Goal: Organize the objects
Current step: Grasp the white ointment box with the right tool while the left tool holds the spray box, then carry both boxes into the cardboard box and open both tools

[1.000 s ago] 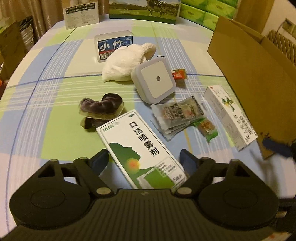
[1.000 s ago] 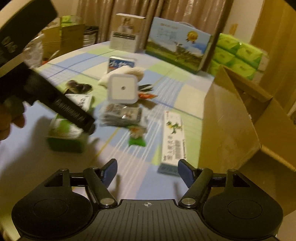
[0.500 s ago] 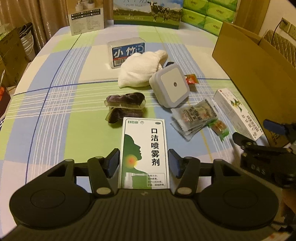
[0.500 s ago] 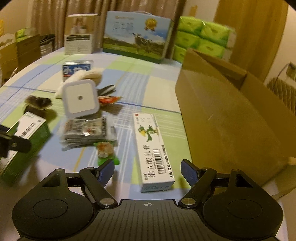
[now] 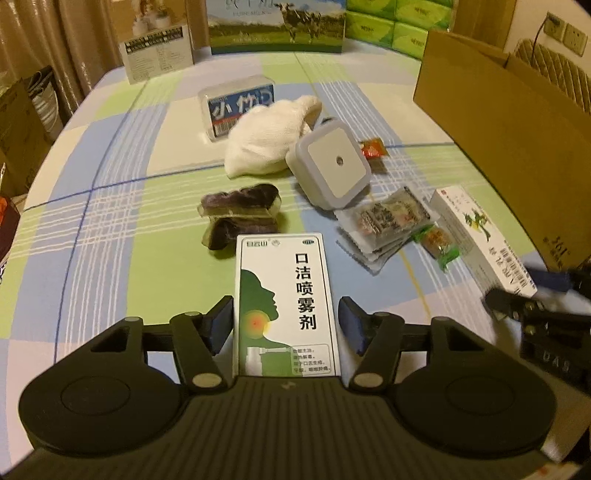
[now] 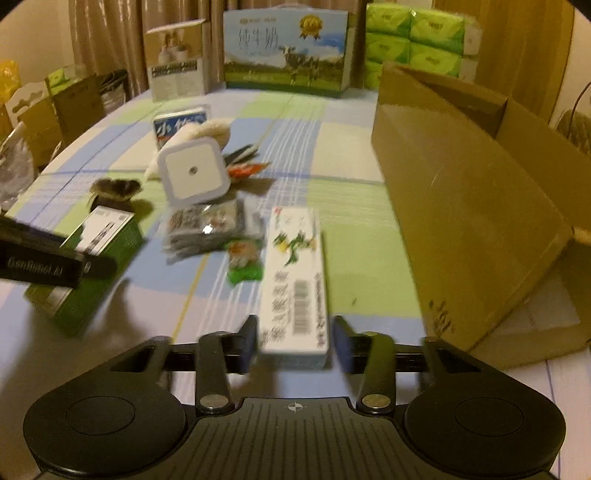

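Note:
A green-and-white spray box [image 5: 284, 295] lies lengthwise between the fingers of my left gripper [image 5: 285, 323], whose pads press its two long sides. In the right wrist view the same spray box [image 6: 99, 258] sits under the black left gripper [image 6: 55, 266]. A long white medicine box [image 6: 295, 273] with a barcode points away from my right gripper [image 6: 295, 345], and both blue pads sit against its near end. That white box [image 5: 476, 236] lies beside the open cardboard box [image 6: 461, 206].
On the checked tablecloth [image 5: 110, 206] lie a square night light [image 5: 332, 166], a white cloth [image 5: 266, 144], snack packets [image 5: 384, 221], a dark wrapped packet [image 5: 240, 210], a green candy [image 5: 439, 247] and a blue tissue pack [image 5: 240, 103]. A milk carton [image 6: 288, 48] and green tissue packs [image 6: 417, 33] stand at the back.
My left gripper lined up with the spray box and its fingers narrowed onto it. My right gripper moved in over the white box's near end and its fingers drew together.

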`<state>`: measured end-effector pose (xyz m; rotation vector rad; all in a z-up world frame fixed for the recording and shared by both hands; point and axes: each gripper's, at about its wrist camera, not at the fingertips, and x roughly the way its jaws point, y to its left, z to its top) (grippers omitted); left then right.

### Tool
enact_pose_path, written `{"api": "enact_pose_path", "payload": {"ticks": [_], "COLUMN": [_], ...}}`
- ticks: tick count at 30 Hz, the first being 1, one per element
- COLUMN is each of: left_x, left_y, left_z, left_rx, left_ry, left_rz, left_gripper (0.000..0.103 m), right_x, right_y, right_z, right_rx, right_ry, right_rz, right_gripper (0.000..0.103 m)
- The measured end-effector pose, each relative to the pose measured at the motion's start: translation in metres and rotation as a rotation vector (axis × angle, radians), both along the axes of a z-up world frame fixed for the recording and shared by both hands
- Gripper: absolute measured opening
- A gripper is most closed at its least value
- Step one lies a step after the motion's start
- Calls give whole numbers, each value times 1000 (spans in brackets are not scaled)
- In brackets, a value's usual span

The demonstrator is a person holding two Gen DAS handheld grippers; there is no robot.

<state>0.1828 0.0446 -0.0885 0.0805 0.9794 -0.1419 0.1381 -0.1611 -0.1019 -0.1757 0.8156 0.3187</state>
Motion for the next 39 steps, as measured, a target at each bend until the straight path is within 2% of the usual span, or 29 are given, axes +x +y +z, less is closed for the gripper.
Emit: {"api": "enact_pose_path", "payload": {"ticks": [1, 6, 7, 8, 9, 10, 14, 17, 21, 26, 31, 39], "left_x": [1, 8, 8, 7, 6, 3, -13, -20, -21, -20, -29, -52], "left_y": [-1, -4, -5, -6, -6, -7, -12, -12, -17, -19, -24, -44], "left_z": [-1, -5, -6, -5, -5, -4, -4, -5, -8, -5, 12, 56], "left_rx": [4, 32, 43, 50, 52, 49, 35, 14, 53, 62, 44, 30], "left_ry": [3, 4, 3, 2, 6, 9, 7, -5, -12, -1, -11, -67], "left_rz": [1, -18, -25, -30, -31, -35, -58, -40, -51, -31, -17, -43], "left_gripper": [55, 51, 51, 51, 51, 51, 51, 52, 52, 51, 51, 51], "right_x": [2, 27, 31, 33, 32, 29, 11, 6, 13, 16, 0, -32], "right_y": [0, 6, 6, 6, 5, 4, -6, -10, -7, -6, -10, -26], "right_z": [0, -6, -7, -7, -6, -5, -4, -5, -6, -4, 13, 55], "right_rx": [12, 42, 43, 43, 38, 27, 15, 12, 26, 39, 34, 66], "right_ry": [-9, 0, 7, 16, 20, 23, 45, 34, 30, 43, 15, -34], "right_rz": [0, 29, 29, 30, 34, 35, 44, 50, 41, 43, 52, 58], "right_gripper": [63, 63, 59, 45, 38, 36, 36, 36, 36, 36, 36, 35]}}
